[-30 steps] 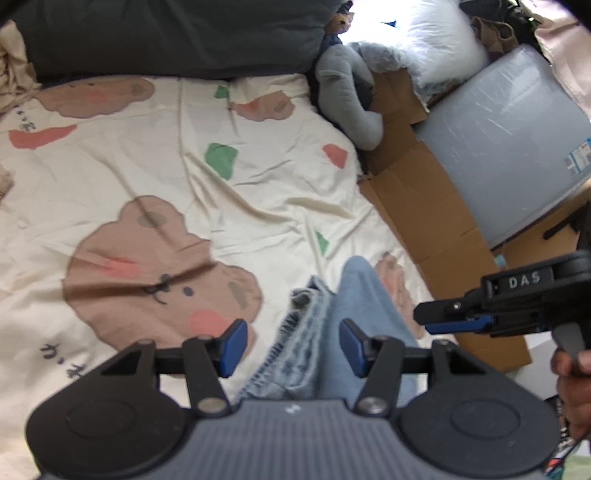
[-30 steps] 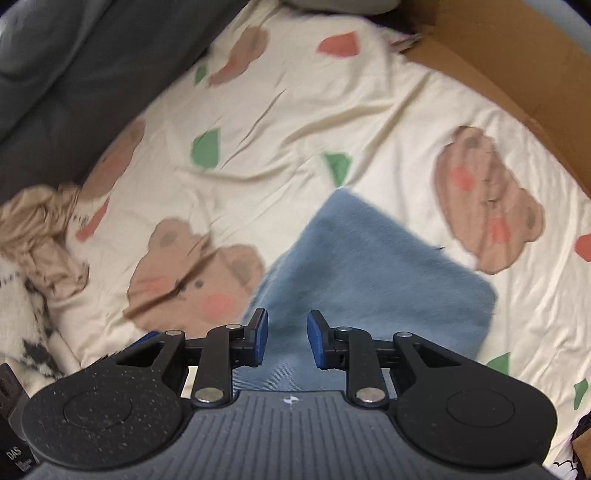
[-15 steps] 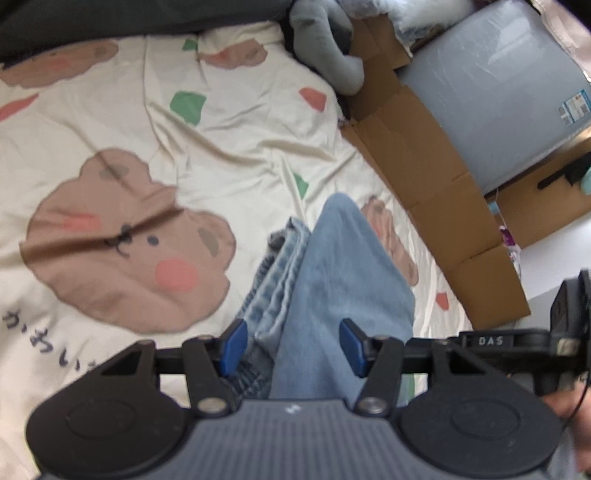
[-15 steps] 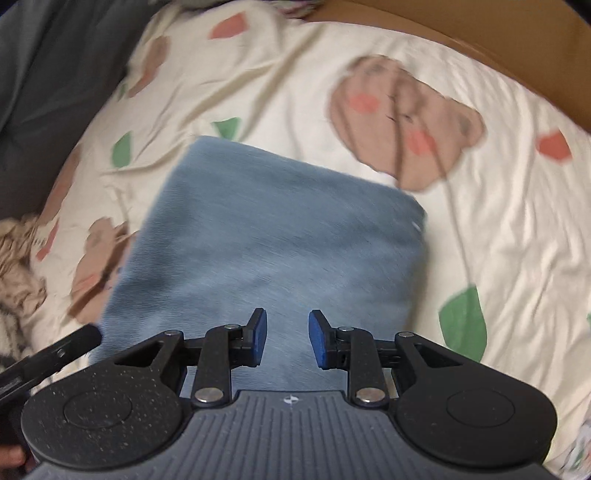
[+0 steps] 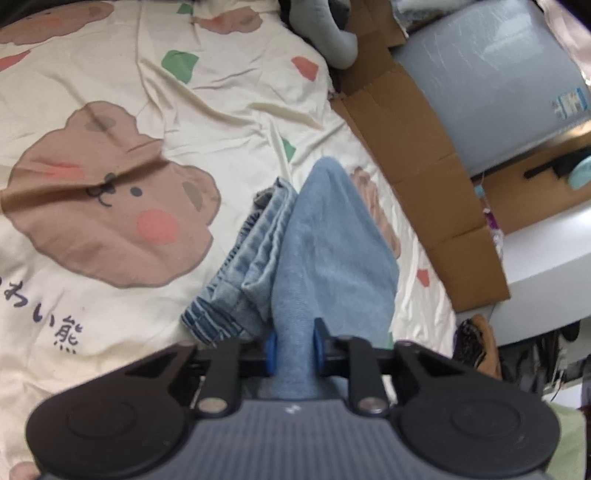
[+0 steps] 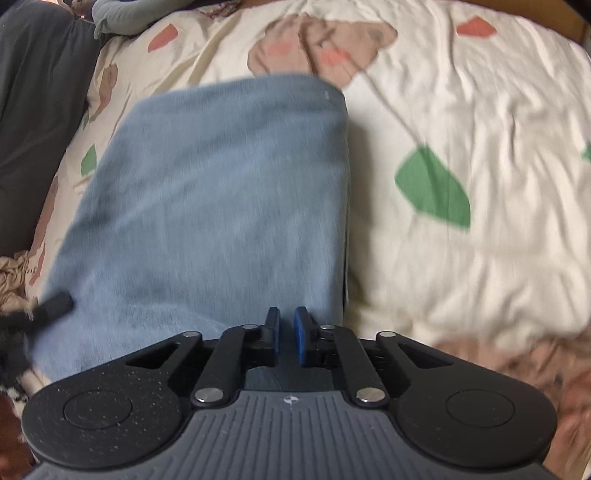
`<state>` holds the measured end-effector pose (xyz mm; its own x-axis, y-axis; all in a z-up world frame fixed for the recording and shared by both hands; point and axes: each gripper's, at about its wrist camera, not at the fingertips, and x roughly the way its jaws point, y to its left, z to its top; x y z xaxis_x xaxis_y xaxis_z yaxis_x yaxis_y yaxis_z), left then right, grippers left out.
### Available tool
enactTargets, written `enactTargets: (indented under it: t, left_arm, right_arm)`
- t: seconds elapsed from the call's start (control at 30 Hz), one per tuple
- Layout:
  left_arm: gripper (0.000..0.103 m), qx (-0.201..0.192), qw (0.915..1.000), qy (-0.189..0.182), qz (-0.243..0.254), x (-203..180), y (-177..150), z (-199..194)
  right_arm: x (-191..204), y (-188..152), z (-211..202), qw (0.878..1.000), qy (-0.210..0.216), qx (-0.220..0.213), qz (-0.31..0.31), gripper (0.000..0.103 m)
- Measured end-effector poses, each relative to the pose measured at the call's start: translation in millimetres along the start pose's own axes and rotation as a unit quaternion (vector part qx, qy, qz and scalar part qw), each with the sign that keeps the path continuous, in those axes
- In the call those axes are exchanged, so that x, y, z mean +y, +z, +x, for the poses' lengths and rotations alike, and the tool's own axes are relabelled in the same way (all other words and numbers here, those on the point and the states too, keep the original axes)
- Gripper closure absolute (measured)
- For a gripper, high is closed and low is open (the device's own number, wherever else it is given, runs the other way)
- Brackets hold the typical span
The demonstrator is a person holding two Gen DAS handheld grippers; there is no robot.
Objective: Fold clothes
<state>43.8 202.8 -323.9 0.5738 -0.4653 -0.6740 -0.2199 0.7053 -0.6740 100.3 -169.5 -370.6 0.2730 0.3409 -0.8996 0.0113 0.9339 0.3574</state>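
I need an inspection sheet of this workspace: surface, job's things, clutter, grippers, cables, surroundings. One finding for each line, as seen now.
Surface: cream bear-print bedsheet, wrinkled.
Job's things: blue jeans, partly folded, hem layers showing at their left.
Clutter: crumpled beige garment at the sheet's edge.
Grippers: left gripper shut on the jeans; right gripper nearly closed over the jeans' edge, grip unclear.
Cables: nothing seen.
Surroundings: flattened cardboard, grey plush toy, dark grey blanket.
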Motion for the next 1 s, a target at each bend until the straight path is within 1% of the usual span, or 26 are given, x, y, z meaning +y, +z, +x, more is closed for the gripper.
enactTargets:
  t: [0.1,0.27,0.4,0.47,0.63,0.67,0.73,0.77,0.8,0.9,1.0]
  left_arm:
    - [0.086,-0.005,1.0,-0.004,0.004,-3,1,-3]
    - [0.087,-0.012,0.9999,-0.003,0.004,-3,3,-4]
    - [0.087,-0.014,0.9999,0.003,-0.004,5,3,-4]
    - [0.088,-0.015,0.9998,0.004,-0.009,9,4,-5]
    - [0.09,-0.026,0.9995,0.001,-0.017,15,6,-12]
    - [0.09,-0.026,0.9995,0.001,-0.016,16,6,-13]
    - [0.091,-0.027,0.9995,0.004,-0.017,18,6,-13]
    - [0.092,-0.027,0.9995,0.005,-0.017,20,6,-14]
    - [0.092,-0.027,0.9995,0.007,-0.017,21,6,-14]
    - [0.093,-0.027,0.9994,0.016,-0.012,25,3,-15]
    - [0.094,-0.023,0.9992,0.024,-0.022,33,-2,-17]
  right_arm:
    - [0,-13,-2,1.0,0.005,0.013,0.006,0.097]
    - [3,-24,-9,0.999,0.02,0.027,0.031,0.097]
    - [6,-36,-13,0.998,0.03,0.053,0.022,0.098]
    - [6,-36,-21,0.999,0.035,0.032,0.013,0.099]
    - [-12,-27,-26,0.999,0.026,-0.006,0.039,0.098]
    - [-15,-25,-25,0.998,0.031,-0.011,0.051,0.094]
    - [-21,-18,-20,0.997,0.037,-0.022,0.061,0.079]
    - [-22,-15,-17,0.997,0.039,-0.028,0.064,0.062]
    - [-24,-11,-12,0.996,0.039,-0.033,0.069,0.057]
    - [-30,2,0,0.994,0.044,-0.039,0.088,0.057]
    - [-37,16,6,0.993,0.052,-0.047,0.099,0.056]
